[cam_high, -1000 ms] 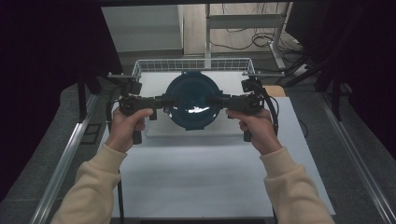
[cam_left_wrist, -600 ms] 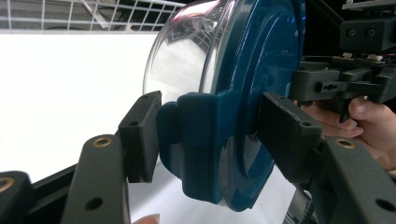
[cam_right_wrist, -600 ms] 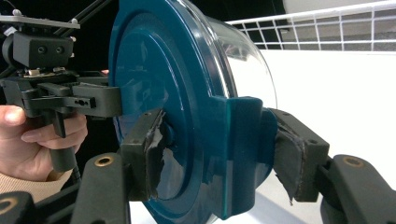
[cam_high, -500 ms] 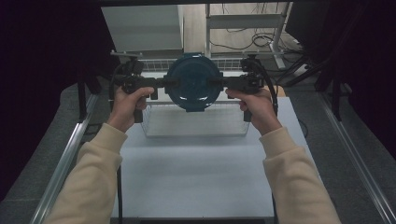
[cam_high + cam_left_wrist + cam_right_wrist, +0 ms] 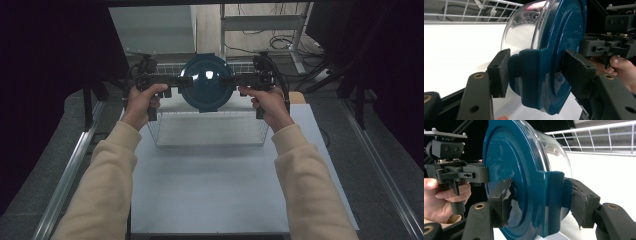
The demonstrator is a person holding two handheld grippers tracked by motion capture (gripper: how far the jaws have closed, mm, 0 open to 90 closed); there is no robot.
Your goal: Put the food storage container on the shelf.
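2 handheld grippers carry 1 round clear glass bowl with a dark teal plastic lid (image 5: 207, 87) between them, raised above the white wire basket (image 5: 210, 131) that sits on the pale grey table mat (image 5: 210, 190). In the high view the bowl is tipped on edge, its teal lid facing the camera, held over the far part of the basket.

At the bowl's left side, the left gripper (image 5: 172, 81) has its jaws drawn close, clamped on 1 of the lid's teal side tabs. In the left gripper view (image 5: 534, 75), 1 black pad presses the tab from the glass side and the other presses the flat face of the lid.

At the bowl's right side, the right gripper (image 5: 241, 80) grips the opposite tab. The right gripper view (image 5: 541, 202) shows its jaws set wider, with worn, torn padding pressed against the lid face and the tab.

Both hands (image 5: 142, 102) grasp the gripper handles, and cream sleeves (image 5: 100, 175) reach in from the near edge.
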